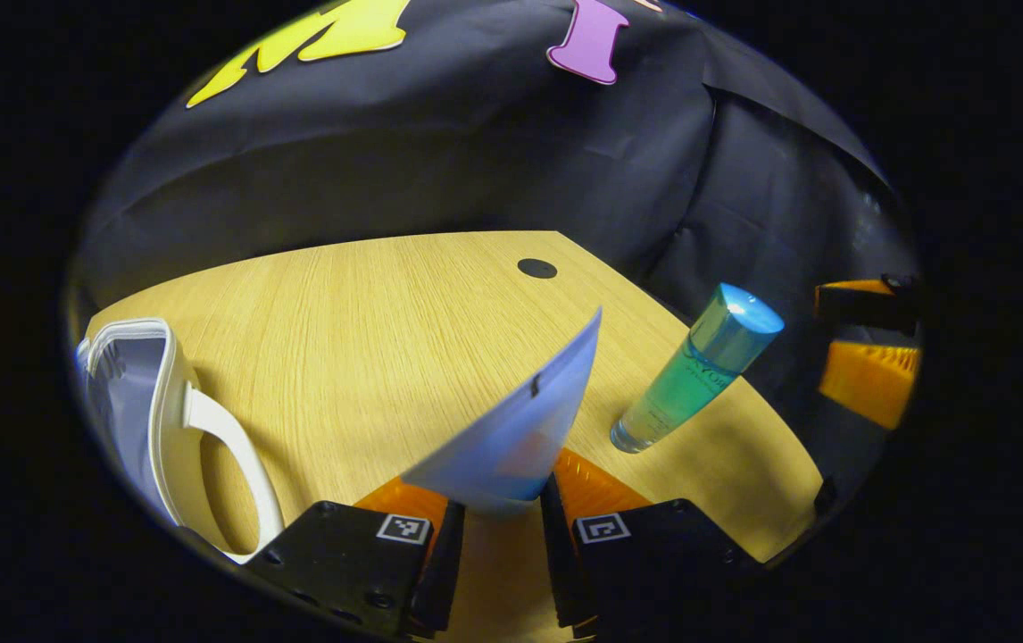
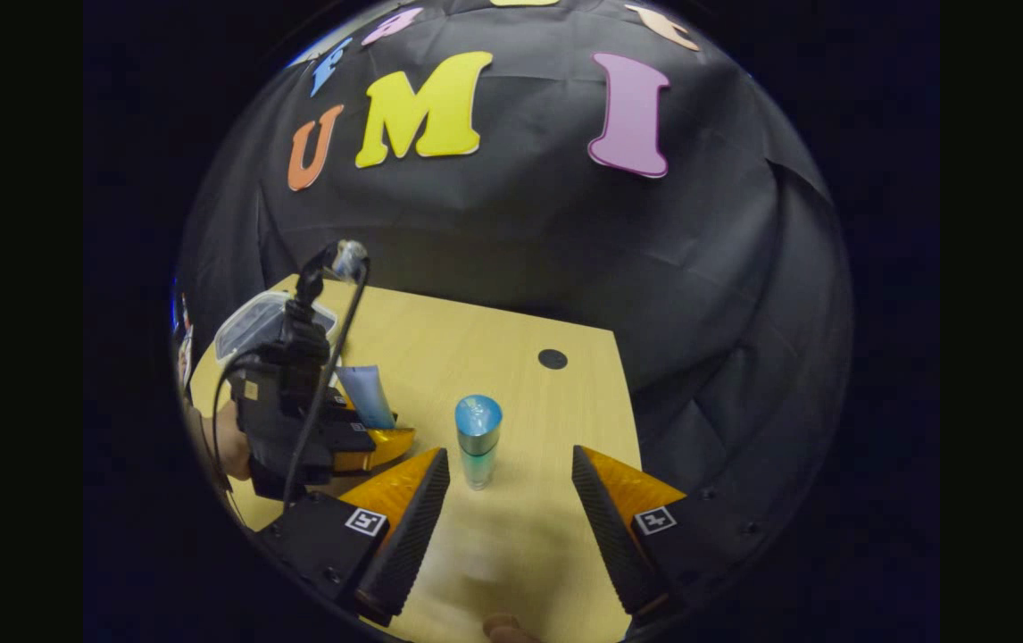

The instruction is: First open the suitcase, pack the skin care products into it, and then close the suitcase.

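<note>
The jaws of the left gripper (image 1: 501, 500) are pinching a pale blue tube (image 1: 520, 424) by its lower end, both fingers pressed against it, so that the tube rises tilted above the counter (image 1: 369, 339), its flat crimped edge pointing up and to the right. In the right gripper view the same left gripper (image 2: 360, 438) shows at the left of the counter (image 2: 511, 357), held by a hand (image 2: 230, 442), with the tube (image 2: 367, 395) standing up from it and a cable looping over its body.

The jaws of the right gripper (image 2: 511, 500) are spread wide and hold nothing. Between them and a little farther off stands a green bottle with a shiny blue cap (image 2: 478, 442), upright on the counter and apart from both fingers. In the left gripper view this bottle (image 1: 694, 371) stands near the right edge of the counter, to the right of the tube, with the right gripper (image 1: 869, 348) just beyond it at the far right.

The suitcase (image 1: 132, 402), a small clear case with a white rim and a white handle, lies at the left edge of the counter, well apart from the bottle. In the right gripper view it (image 2: 253, 323) lies at the far left, behind the left gripper; whether its lid is open cannot be told.

A small dark round spot (image 1: 536, 268) marks the far part of the counter.
</note>
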`<state>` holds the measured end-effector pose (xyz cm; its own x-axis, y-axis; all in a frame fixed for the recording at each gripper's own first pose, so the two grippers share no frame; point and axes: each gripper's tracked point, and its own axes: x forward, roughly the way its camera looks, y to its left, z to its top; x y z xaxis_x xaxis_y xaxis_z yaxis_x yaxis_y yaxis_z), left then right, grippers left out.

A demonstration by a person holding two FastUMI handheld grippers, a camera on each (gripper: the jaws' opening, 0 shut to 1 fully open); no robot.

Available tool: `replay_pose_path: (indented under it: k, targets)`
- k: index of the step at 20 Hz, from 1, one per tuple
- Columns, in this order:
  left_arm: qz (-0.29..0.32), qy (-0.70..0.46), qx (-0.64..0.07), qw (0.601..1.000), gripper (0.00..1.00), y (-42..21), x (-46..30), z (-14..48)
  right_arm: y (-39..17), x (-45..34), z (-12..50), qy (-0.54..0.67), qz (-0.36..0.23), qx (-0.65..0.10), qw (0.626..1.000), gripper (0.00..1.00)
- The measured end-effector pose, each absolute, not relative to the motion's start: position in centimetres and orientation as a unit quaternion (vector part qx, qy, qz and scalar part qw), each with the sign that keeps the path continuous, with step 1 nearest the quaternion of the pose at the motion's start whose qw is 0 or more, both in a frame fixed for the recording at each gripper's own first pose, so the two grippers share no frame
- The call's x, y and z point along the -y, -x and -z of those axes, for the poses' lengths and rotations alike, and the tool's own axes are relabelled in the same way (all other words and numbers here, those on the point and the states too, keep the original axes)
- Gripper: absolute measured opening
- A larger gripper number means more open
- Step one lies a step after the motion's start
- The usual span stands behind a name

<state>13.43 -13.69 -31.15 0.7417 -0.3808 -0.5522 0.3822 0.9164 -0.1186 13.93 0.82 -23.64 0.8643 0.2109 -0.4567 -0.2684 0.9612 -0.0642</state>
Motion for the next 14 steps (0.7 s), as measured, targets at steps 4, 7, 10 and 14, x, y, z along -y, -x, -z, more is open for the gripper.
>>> replay_pose_path:
  k: [4, 7, 10, 14]
  targets:
    - [0.183, 0.003, -0.287, 0.940, 0.45, -10.9, 12.3, 28.2, -15.7, -2.7, 26.1, 0.044, -0.129, -0.249, 0.959, 0.83]
    - [0.157, -0.002, -0.261, 0.952, 0.45, -8.6, 10.4, 24.4, -17.5, -3.6, 28.1, 0.024, -0.125, -0.265, 0.956, 0.82]
    - [0.132, -0.030, -0.239, 0.962, 0.45, -6.0, 8.0, 20.9, -19.1, -4.1, 29.4, 0.008, -0.114, -0.271, 0.956, 0.80]
    - [0.077, -0.035, -0.199, 0.976, 0.45, -3.0, 4.0, 15.3, -19.7, -4.7, 30.6, 0.012, -0.113, -0.270, 0.956, 0.75]
